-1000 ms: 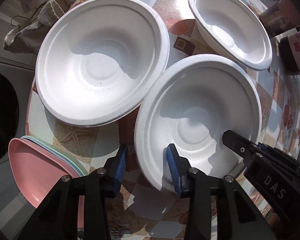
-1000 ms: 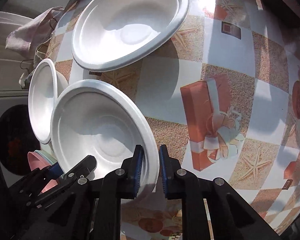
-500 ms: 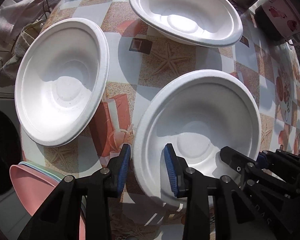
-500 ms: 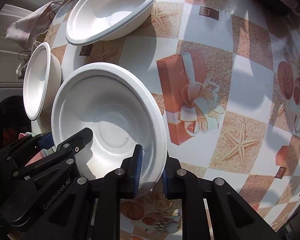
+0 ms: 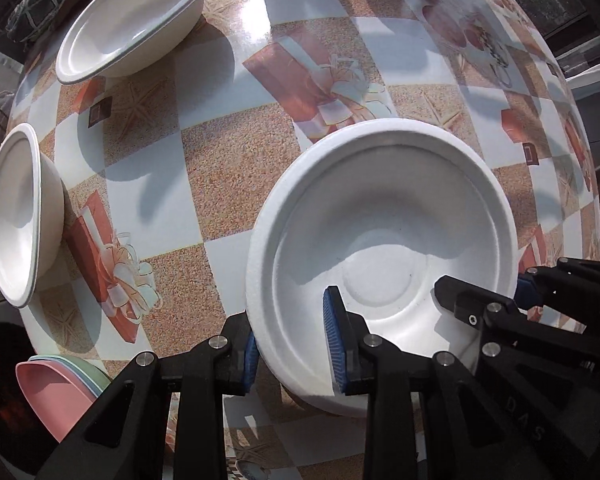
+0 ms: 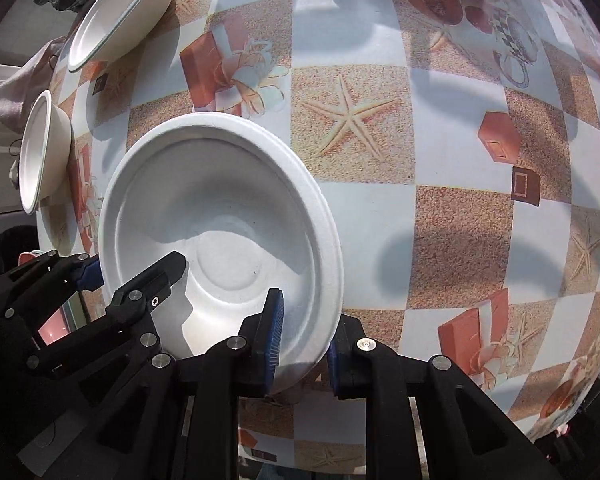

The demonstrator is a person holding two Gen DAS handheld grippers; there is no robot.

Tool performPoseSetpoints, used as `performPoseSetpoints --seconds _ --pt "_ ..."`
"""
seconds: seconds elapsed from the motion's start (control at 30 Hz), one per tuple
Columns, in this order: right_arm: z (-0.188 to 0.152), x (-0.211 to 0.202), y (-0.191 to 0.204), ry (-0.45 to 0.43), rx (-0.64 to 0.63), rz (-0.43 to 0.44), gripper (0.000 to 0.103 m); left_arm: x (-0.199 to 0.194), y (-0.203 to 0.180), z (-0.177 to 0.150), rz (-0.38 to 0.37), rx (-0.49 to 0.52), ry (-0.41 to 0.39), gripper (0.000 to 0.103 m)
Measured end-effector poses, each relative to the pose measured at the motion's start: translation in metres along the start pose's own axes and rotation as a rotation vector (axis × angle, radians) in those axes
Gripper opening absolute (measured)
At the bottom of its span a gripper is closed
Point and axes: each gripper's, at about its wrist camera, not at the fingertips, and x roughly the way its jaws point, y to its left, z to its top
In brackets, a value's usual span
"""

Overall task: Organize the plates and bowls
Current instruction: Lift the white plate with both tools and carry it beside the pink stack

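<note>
A white foam bowl [image 5: 384, 248] is held by both grippers over the patterned tablecloth. My left gripper [image 5: 294, 344] straddles its near-left rim, one blue pad inside and one outside, with a gap. My right gripper [image 6: 302, 344] straddles the bowl's [image 6: 220, 216] near-right rim the same way, and it also shows in the left wrist view [image 5: 512, 304]. Two more white bowls stand on the table: one at the far left [image 5: 136, 16] and one at the left edge [image 5: 16, 216]. They also show in the right wrist view, far bowl [image 6: 116, 12] and left bowl [image 6: 40, 156].
A stack of pink and pastel plates [image 5: 60, 388] sits below the table's near-left edge. A crumpled cloth [image 6: 16, 84] lies off the left side. The tablecloth [image 6: 440, 208] stretches bare to the right. Dark objects stand past the far edge.
The held bowl has moved to the right across the table, away from the other two bowls. My right gripper's jaws have widened around the rim.
</note>
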Motion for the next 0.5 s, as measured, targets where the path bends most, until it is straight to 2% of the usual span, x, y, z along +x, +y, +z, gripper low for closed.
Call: performPoseSetpoints --seconds 0.5 --pt "-0.075 0.001 -0.063 0.006 0.2 0.0 0.022 0.015 -0.109 -0.053 -0.006 0.319 0.038 0.032"
